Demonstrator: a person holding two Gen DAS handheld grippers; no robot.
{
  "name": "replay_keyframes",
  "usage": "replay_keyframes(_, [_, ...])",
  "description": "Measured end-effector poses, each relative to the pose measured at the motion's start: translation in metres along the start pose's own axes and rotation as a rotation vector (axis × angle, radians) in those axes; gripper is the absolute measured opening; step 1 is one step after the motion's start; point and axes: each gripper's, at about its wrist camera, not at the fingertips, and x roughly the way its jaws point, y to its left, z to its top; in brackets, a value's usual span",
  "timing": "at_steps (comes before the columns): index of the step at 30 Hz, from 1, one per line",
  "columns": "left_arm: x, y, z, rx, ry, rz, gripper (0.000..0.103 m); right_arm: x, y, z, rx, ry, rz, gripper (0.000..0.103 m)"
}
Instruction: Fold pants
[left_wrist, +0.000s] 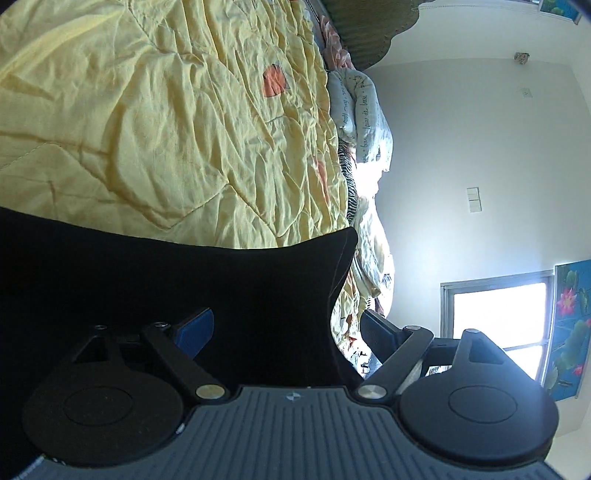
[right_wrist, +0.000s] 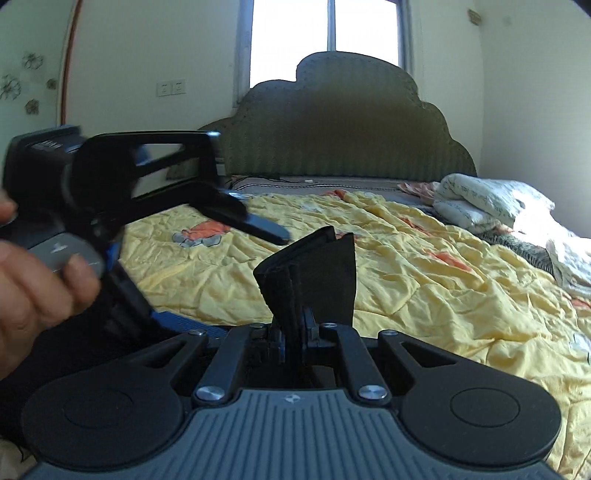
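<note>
meanwhile right tool (right_wrist: 295, 314) pinches the black pants (right_wrist: 310, 266) over the yellow quilt (right_wrist: 424, 266); left tool (left_wrist: 284, 325) spread wide, pants between, unpinched.

Both wrist views sit close above the yellow quilt (left_wrist: 166, 129); left rolled sideways, right level toward the headboard (right_wrist: 332, 129).

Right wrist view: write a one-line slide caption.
Right gripper shut on black pants above a yellow quilt; left gripper open alongside.
</note>
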Motion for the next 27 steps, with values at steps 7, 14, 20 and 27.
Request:
replay_keyframes(7, [-0.012, 0.004, 0.002, 0.026, -0.062, 0.052, 0.04, -0.006, 0.039, -0.009, -0.18, 0.025, 0.058, 0.007])
replay_keyframes(14, [-0.039, 0.003, -0.015, 0.164, -0.151, 0.158, 0.003, -0.009, 0.057, -0.011, -0.212, 0.028, 0.087, 0.007])
replay_keyframes(20, [-0.083, -0.004, -0.041, 0.334, -0.247, 0.267, 0.003, -0.017, 0.083, -0.011, -0.252, 0.016, 0.153, 0.007])
replay_keyframes(27, [-0.146, 0.005, -0.068, 0.477, -0.363, 0.415, 0.003, -0.022, 0.135, -0.014, -0.318, 0.002, 0.293, 0.007])
